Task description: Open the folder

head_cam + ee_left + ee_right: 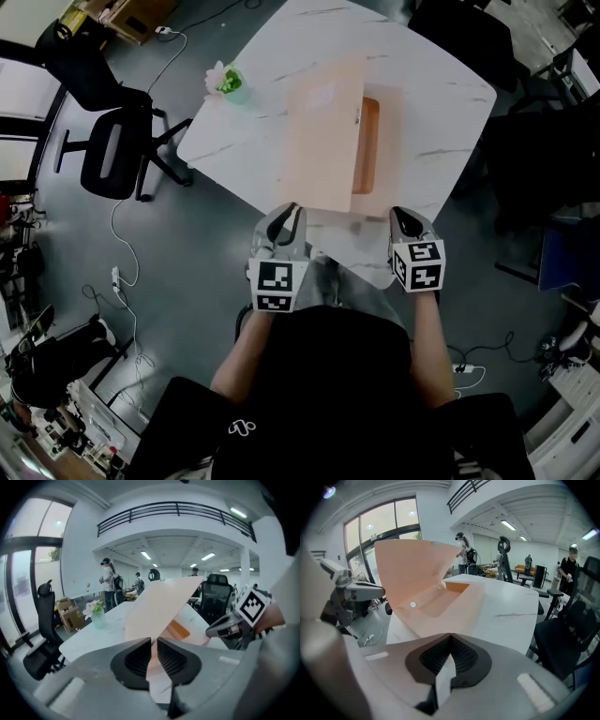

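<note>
- The left gripper (289,214) (153,641) has its fingers (136,660) pressed onto the near edge of the folder's cover (323,141) (159,602), and that thin peach sheet runs up and away from between them.
- The cover is lifted off the rest of the folder (440,599) and stands tilted, its free edge well beyond the left fingers and higher than them.
- The right gripper (405,217) (450,637) has its fingers (464,658) closed tip to tip, with a thin pale sheet caught between them. It looks to be the folder's lower leaf, which lies flat straight ahead of these fingers.
- Past the right fingers the opened inside shows a darker orange pocket (367,141) (457,588) and a small round snap button (413,604), both under the raised cover.
- The folder lies on the white marbled tabletop (431,94) (511,606), its near edge at the fingers of both grippers and its length stretching away from them.
- Far beyond the left fingers, and off to their outer side, a small flower pot (225,82) (96,611) stands on the tabletop, well apart from the folder.
- A black office chair (112,155) stands on the floor further out on the same side.
</note>
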The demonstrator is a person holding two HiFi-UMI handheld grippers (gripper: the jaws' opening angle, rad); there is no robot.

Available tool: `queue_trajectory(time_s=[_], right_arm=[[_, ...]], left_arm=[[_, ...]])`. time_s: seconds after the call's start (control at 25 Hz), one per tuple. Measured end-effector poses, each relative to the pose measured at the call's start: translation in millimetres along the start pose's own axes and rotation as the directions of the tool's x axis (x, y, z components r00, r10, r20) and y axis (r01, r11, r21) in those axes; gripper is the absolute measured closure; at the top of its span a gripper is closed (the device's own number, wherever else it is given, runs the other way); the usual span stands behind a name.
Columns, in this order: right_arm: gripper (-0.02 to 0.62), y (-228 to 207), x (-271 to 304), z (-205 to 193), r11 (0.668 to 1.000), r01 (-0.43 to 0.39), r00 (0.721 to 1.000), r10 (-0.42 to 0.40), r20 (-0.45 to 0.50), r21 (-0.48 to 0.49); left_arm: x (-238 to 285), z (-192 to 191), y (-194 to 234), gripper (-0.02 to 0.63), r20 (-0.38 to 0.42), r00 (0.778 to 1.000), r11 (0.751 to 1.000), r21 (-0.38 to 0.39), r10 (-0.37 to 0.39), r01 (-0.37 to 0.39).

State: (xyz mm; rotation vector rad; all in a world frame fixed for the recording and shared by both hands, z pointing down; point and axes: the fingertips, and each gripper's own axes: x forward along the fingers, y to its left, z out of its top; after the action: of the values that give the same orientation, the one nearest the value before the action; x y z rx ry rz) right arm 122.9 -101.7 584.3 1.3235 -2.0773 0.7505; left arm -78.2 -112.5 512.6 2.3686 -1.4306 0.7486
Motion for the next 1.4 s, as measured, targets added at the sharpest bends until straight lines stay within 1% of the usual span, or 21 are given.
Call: queue_trajectory(time_s=[0.04, 0.16, 0.28, 0.36, 0.48, 0.56, 0.64, 0.8, 0.96, 1.24, 1.32, 1.4], right_arm=[[0.594, 0.4, 0.3, 0.2, 1.0, 0.004, 1.0, -0.004, -0.003, -0.015], [0.594, 0.8, 1.2, -0.1, 0.999, 0.011, 1.0, -0.012, -0.01, -0.041], [0.594, 1.6, 0.9, -0.2, 0.998, 0.018, 1.0, -0.019, -0.016, -0.055], [0.594, 2.3, 1.5, -0.3, 0.998, 0.02, 1.0, -0.021, -0.019, -0.061], [0.594, 2.2, 1.5, -1.1, 0.998, 0.023, 0.999, -0.024, -0.021, -0.061], [0.594, 2.0, 1.0, -1.3, 0.998, 0.026, 0.999, -0.027, -0.022, -0.061], [0.594, 2.2, 0.9, -0.8, 0.998, 0.028, 0.999, -0.029, -0.021, -0.06], [0.594, 2.9, 1.6, -0.8, 0.998, 0.031, 0.999, -0.032, -0.019, -0.056], [0.594, 2.2, 2.0, -0.2, 0.998, 0.037, 0.999, -0.038, -0.022, -0.059], [0.594, 3.2, 1.7, -0.9, 0.997, 0.046, 0.999, -0.048, -0.023, -0.066], [0.594, 2.2, 1.7, -0.9, 0.996, 0.049, 0.998, -0.051, -0.024, -0.069], [0.594, 1.6, 1.4, -0.7, 0.996, 0.054, 0.998, -0.056, -0.026, -0.073]], left_arm=[[-1.8, -0.7, 4.2, 0.563, 0.01, 1.0, 0.999, -0.04, 0.002, -0.002], [-6.3, -1.8, 13.4, 0.563, 0.032, 0.999, 0.993, -0.119, 0.01, -0.006], [-10.8, -4.9, 22.9, 0.563, 0.059, 0.998, 0.971, -0.238, 0.014, 0.0], [-13.4, -7.9, 31.6, 0.563, 0.078, 0.997, 0.947, -0.322, 0.02, 0.006], [-17.4, -12.1, 45.6, 0.563, 0.109, 0.994, 0.893, -0.45, 0.025, 0.026], [-20.2, -15.8, 54.8, 0.563, 0.123, 0.992, 0.86, -0.509, 0.033, 0.034], [-22.5, -19.7, 63.6, 0.563, 0.132, 0.99, 0.838, -0.545, 0.042, 0.038], [-24.8, -29.1, 79.7, 0.565, 0.133, 0.989, 0.805, -0.593, 0.064, 0.027], [-24.1, -39.9, 96.4, 0.572, 0.122, 0.988, 0.768, -0.641, 0.098, 0.003], [-14.7, -60.7, 118.5, 0.574, 0.089, 0.988, 0.703, -0.711, 0.124, -0.024], [-9.7, -64.7, 122.4, 0.575, 0.078, 0.989, 0.688, -0.725, 0.129, -0.032], [-5.3, -69.3, 126.2, 0.574, 0.065, 0.989, 0.679, -0.733, 0.132, -0.042]])
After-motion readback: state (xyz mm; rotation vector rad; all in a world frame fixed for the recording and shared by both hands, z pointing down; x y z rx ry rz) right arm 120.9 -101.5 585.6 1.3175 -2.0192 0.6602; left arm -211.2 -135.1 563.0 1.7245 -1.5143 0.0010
